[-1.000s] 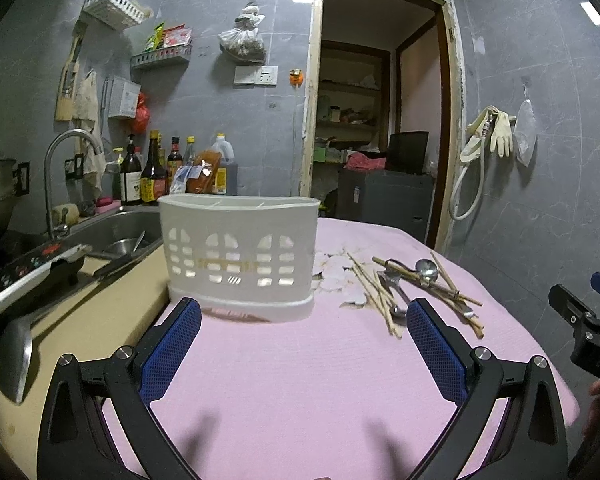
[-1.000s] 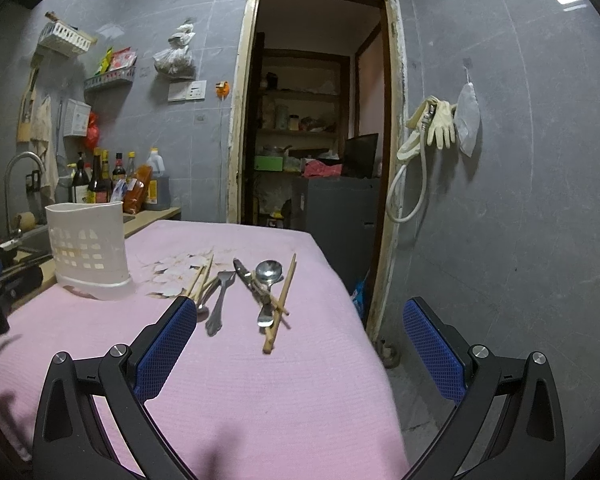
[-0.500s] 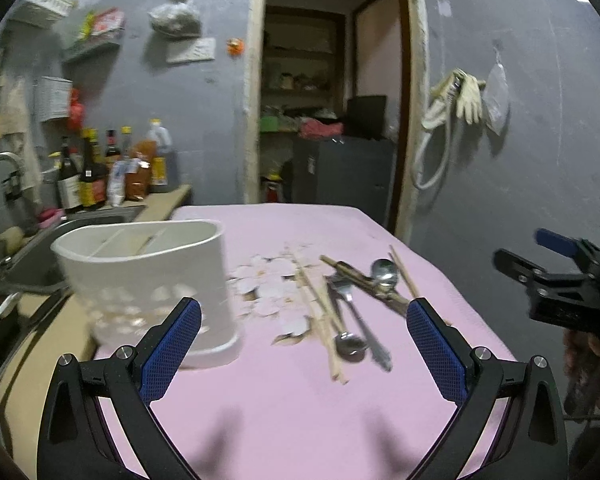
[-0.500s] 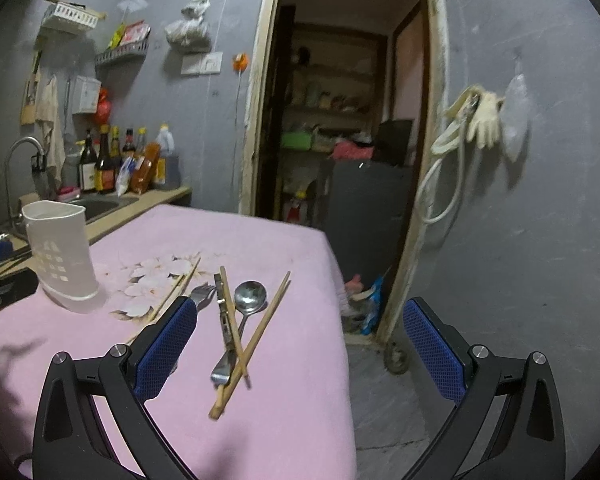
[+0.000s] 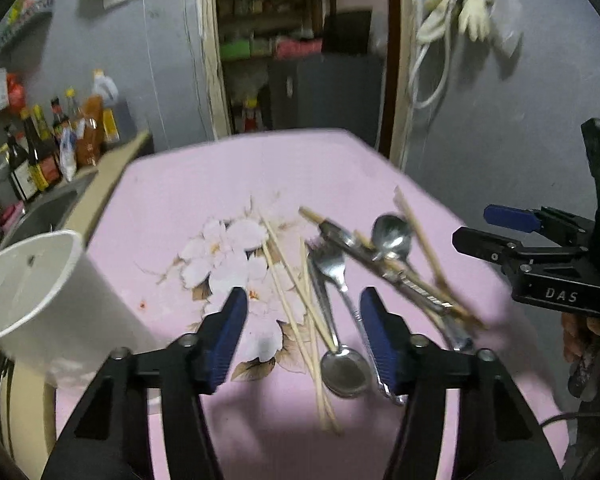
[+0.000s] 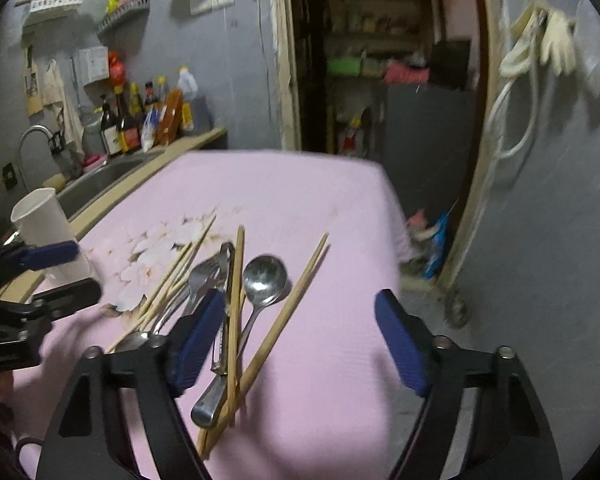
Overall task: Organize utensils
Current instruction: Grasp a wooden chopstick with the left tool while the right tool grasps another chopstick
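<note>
In the left wrist view, a white holder (image 5: 40,292) stands at the left edge of the frame on the counter (image 5: 204,184), which has a pink cloth with a flower print. Bottles (image 5: 40,152) stand by the wall in the upper left.

The left tongs (image 5: 302,336) sit low in the middle of the frame. Their jaws are closing, but the blue pads (image 5: 226,332) press on nothing. Thin chopsticks (image 5: 288,292), a fork (image 5: 332,264) and a spoon (image 5: 346,366) lie on the cloth in the gap between the pads. The spoon's bowl is at the near end, just left of the right pad. Further right lie a second spoon (image 5: 392,232), a peeler (image 5: 384,268) and thicker chopsticks (image 5: 424,240), all crossing each other in a loose pile. At the right edge the right tongs (image 5: 484,228) hang beside the pile, held by a hand (image 5: 584,336).

In the right wrist view, the holder (image 6: 48,228) is at the left, with the left tongs (image 6: 72,268) in front of it. The right tongs (image 6: 300,336) are low in the frame. Their jaws are closing too, with nothing squeezed. The left pad (image 6: 196,340) sits right by the peeler (image 6: 226,300). Between the pads lie a spoon (image 6: 264,280) and a long chopstick (image 6: 284,320). The pile is a bit blurry.
</note>
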Motion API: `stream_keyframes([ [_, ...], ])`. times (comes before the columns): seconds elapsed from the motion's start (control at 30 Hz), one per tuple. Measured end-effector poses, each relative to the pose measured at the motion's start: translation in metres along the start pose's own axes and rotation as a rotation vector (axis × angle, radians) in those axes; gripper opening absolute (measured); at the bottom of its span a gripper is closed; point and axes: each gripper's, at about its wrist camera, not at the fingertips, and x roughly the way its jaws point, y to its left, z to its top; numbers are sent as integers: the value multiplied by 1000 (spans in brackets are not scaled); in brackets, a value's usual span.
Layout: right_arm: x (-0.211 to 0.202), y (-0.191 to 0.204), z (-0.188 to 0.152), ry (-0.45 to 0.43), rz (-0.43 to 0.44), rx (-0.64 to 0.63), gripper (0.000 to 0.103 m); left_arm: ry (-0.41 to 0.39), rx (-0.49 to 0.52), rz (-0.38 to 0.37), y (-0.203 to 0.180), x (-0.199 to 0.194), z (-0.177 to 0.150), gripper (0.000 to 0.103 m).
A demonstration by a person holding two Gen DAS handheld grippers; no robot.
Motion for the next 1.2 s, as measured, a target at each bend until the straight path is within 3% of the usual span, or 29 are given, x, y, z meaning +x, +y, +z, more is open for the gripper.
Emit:
stream_keyframes([
  [0.13, 26, -6, 5, 93, 40, 42, 43, 101, -27, -11, 10, 32, 0, 34],
  [0.43, 57, -16, 8, 212, 62, 104, 15, 233, -85, -45, 29, 72, 4, 16],
  [0.63, 64, -18, 14, 248, 63, 131, 12, 286, -137, -67, 47, 86, 8, 15],
  [1.0, 77, -15, 24, 335, 18, 168, 13, 353, -126, -96, 52, 97, 20, 15],
  [1.07, 79, -13, 27, 354, 1, 167, 12, 360, -134, -108, 53, 97, 22, 12],
  [1.1, 80, -13, 27, 362, -5, 169, 12, 362, -136, -112, 53, 96, 22, 5],
  [1.2, 80, -14, 28, 373, -17, 201, 8, 355, -143, -127, 53, 93, 21, 2],
])
